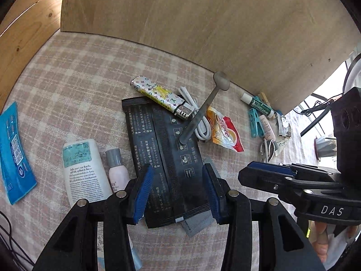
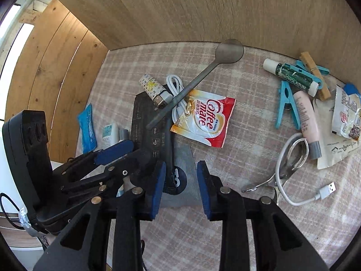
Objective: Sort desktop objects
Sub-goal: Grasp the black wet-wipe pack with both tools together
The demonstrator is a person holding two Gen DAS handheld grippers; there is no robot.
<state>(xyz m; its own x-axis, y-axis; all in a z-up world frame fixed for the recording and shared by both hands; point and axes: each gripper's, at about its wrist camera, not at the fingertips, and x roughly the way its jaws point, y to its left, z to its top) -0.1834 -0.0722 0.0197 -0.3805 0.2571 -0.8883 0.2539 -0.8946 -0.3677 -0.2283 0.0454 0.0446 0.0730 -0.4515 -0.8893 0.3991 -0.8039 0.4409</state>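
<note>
Loose things lie on the checked worktop (image 1: 67,72). At lower centre, the left hand-held gripper (image 1: 178,192) straddles a black packet (image 1: 162,149), jaws apart; the right hand-held gripper (image 2: 180,189) gapes empty over a grey sachet (image 2: 183,158).

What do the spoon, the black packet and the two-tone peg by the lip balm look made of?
Spoon: likely brushed metal, going by its even dull grey and thin flat handle.
Black packet: matte plastic film or foil, probably, with ribbed crimped seals and printed text.
Peg: unpainted wood with a wire spring, crossing a glossy blue plastic one.
</note>
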